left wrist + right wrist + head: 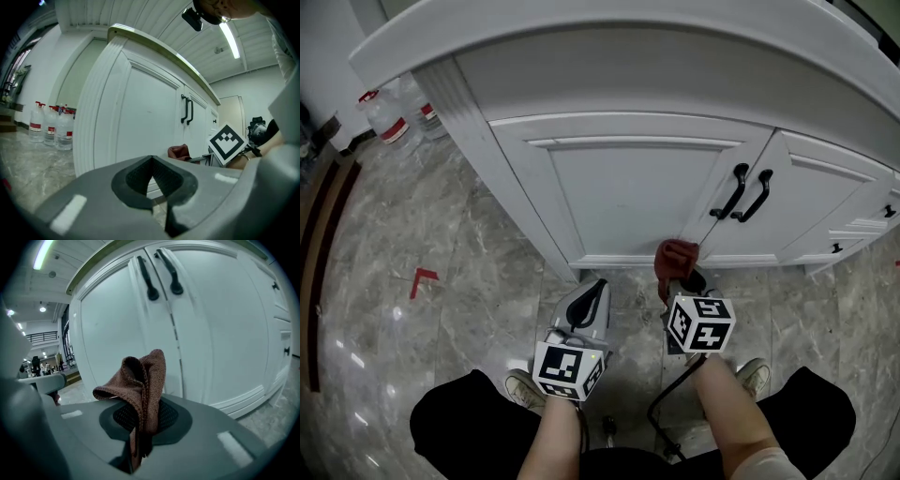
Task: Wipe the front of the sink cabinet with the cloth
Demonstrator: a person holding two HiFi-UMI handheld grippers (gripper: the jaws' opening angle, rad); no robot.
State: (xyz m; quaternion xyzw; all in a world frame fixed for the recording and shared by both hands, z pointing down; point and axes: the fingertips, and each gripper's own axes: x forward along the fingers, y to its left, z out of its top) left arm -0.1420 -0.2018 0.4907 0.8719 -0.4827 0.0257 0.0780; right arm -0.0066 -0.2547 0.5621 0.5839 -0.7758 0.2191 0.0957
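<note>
The white sink cabinet (628,178) stands in front of me with two doors and black handles (746,193). My right gripper (680,277) is shut on a reddish-brown cloth (677,257), held low near the base of the doors, just below the handles. In the right gripper view the cloth (140,380) sticks up bunched from the closed jaws, with the door handles (159,275) above. My left gripper (589,302) hangs lower left, near the cabinet's bottom rail, jaws closed and empty (152,185). The cloth (179,151) shows small to its right.
Several water bottles (394,117) stand on the marble floor left of the cabinet; they also show in the left gripper view (51,126). Small drawers with black knobs (862,230) are at the cabinet's right. A red mark (422,279) is on the floor. My shoes (750,375) are below.
</note>
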